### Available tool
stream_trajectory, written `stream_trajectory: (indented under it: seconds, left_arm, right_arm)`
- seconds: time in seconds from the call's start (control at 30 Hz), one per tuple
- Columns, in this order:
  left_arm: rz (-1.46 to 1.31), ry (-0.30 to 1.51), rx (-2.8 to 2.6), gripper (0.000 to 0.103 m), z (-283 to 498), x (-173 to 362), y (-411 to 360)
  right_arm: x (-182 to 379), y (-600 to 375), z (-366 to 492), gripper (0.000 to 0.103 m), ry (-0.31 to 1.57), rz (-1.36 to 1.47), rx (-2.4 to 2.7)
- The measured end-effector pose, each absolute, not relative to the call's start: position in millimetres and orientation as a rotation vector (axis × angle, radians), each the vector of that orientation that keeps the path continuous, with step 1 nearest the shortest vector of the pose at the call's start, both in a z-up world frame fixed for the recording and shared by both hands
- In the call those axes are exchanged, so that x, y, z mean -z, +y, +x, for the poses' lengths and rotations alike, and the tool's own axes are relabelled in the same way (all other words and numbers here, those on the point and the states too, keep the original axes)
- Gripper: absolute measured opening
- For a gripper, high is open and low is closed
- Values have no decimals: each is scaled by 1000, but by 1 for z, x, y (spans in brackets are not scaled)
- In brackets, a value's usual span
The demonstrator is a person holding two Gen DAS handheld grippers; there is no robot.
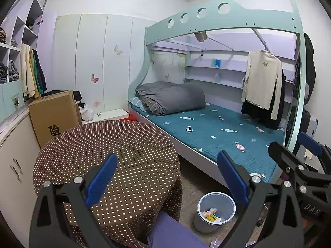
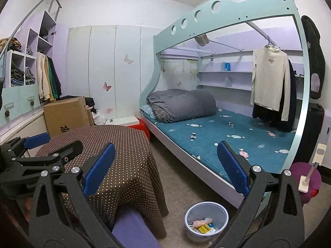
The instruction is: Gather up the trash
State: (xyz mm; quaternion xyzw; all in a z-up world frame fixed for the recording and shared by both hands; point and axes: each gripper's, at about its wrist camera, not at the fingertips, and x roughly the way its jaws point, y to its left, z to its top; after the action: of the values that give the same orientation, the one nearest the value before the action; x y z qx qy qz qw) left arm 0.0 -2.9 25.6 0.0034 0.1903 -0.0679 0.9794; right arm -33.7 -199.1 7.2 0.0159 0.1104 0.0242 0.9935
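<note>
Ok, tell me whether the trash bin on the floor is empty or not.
Not empty. The bin stands upright on the floor between table and bed, and wrappers and scraps of paper cover its bottom; it is far from full.

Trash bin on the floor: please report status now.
Left gripper open, empty. Right gripper open, empty. Round translucent plastic trash bin upright between table and bed, wrappers inside. Nothing blocking.

The left gripper (image 1: 167,177) is held up in the air with its 2 blue-padded fingers (image 1: 102,178) spread wide apart, and nothing is between them. The right gripper (image 2: 165,167) is in the same state, its 2 fingers (image 2: 232,166) far apart and empty. Both point forward at about the same height, side by side. In the left wrist view the right gripper (image 1: 298,146) shows at the right edge. In the right wrist view the left gripper (image 2: 53,144) shows at the left edge.
</note>
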Motion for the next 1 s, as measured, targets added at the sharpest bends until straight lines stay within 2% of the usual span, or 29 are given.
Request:
stream_trajectory:
  seconds: [1.0]
  left_arm:
    - [-15, 424, 144, 95, 1, -18, -9]
  right_arm:
    - [-6, -191, -41, 97, 242, 11, -20]
